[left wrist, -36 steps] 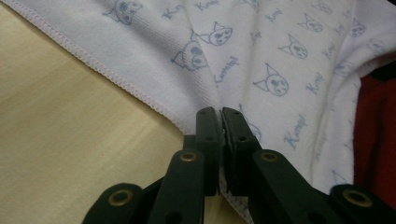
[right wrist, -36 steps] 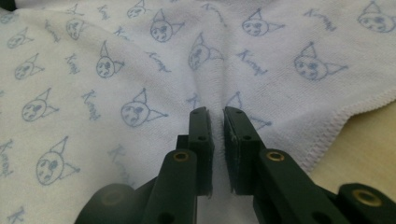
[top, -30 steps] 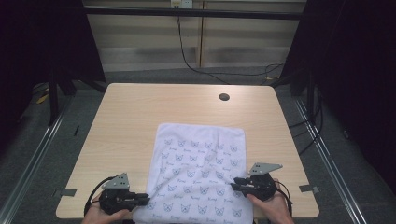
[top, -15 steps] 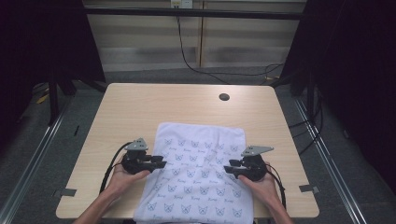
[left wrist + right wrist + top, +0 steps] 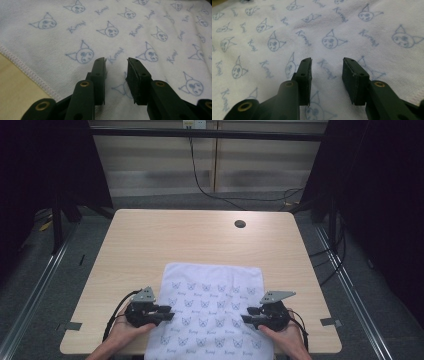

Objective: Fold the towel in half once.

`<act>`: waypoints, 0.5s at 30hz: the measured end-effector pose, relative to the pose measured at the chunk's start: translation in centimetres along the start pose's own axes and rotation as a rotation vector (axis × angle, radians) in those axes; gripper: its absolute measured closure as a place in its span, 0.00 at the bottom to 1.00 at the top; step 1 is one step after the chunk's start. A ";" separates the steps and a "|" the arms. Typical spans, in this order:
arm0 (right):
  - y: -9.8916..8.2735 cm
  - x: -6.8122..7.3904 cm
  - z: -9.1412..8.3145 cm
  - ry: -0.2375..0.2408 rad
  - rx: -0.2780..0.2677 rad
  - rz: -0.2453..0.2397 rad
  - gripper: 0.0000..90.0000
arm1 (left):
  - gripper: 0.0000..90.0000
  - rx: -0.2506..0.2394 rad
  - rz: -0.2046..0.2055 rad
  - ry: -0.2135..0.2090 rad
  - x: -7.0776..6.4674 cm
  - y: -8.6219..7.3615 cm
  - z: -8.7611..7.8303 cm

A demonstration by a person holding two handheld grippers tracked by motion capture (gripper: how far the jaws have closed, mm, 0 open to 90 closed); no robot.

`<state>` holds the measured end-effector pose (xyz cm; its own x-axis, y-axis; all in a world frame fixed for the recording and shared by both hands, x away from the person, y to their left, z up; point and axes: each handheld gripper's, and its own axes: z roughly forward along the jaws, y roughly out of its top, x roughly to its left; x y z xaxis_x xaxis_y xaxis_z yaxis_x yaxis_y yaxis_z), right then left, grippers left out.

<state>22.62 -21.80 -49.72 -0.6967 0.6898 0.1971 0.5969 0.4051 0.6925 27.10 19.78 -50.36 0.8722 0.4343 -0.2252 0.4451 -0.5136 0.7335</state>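
The wooden table (image 5: 150, 240) bears a white printed towel (image 5: 210, 295) at its near edge. The left gripper (image 5: 167, 314) and right gripper (image 5: 246, 316) hover over the towel's side edges, jaws parted and just opened wider, nothing between them. To fold cleanly, pinch matching hems.

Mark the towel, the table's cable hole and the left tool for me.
printed towel (image 5: 215, 295), high view, middle of the cloth's flat top face.
cable hole (image 5: 240, 224), high view, centre of the dark round hole in the tabletop.
left tool (image 5: 169, 313), high view, between its two jaw tips over the towel's edge.
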 end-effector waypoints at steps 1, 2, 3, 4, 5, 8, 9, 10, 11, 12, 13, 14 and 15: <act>0.1 0.1 -0.2 -0.011 -0.004 -0.006 0.64 | 0.75 0.001 0.005 0.000 -0.1 -0.2 -0.2; 0.3 -0.2 -0.3 -0.013 -0.029 0.001 0.63 | 0.74 0.004 0.013 -0.001 -0.1 -0.2 -0.3; 0.7 -0.9 -0.4 -0.023 -0.058 0.013 0.61 | 0.74 -0.001 0.009 -0.009 -0.1 -0.2 -0.2; 1.3 -2.1 -0.3 -0.036 -0.103 0.049 0.60 | 0.73 -0.004 0.006 -0.014 0.1 -0.2 -0.1; 1.8 -3.0 -0.2 -0.061 -0.108 0.056 0.59 | 0.73 -0.007 -0.001 -0.015 0.2 -0.1 -0.1; 3.1 -5.9 0.6 -0.120 -0.120 0.085 0.58 | 0.73 -0.010 -0.004 -0.018 0.3 -0.1 -0.1; 3.5 -6.6 1.0 -0.141 -0.119 0.077 0.58 | 0.73 -0.010 -0.009 -0.024 0.4 -0.1 -0.1; 3.9 -7.3 1.4 -0.156 -0.121 0.089 0.58 | 0.72 -0.011 -0.016 -0.027 0.4 -0.1 -0.1; 4.2 -7.8 1.9 -0.149 -0.118 0.093 0.59 | 0.72 -0.013 -0.016 -0.028 0.5 -0.1 -0.1; 4.4 -8.2 2.3 -0.151 -0.113 0.090 0.59 | 0.72 -0.015 -0.018 -0.031 0.5 -0.1 -0.1; 4.6 -8.6 2.7 -0.150 -0.116 0.105 0.58 | 0.72 -0.014 -0.019 -0.029 0.5 -0.1 -0.1; 4.7 -8.9 3.0 -0.151 -0.124 0.108 0.58 | 0.72 -0.014 -0.019 -0.031 0.5 -0.1 -0.1; 4.9 -9.1 3.2 -0.160 -0.134 0.111 0.57 | 0.72 -0.013 -0.015 -0.028 0.5 -0.1 -0.1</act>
<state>33.13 -24.19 -50.31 -0.5519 0.8160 0.1719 0.6004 0.2458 0.7610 27.46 20.09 -50.50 0.8706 0.4213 -0.2539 0.4559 -0.4974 0.7380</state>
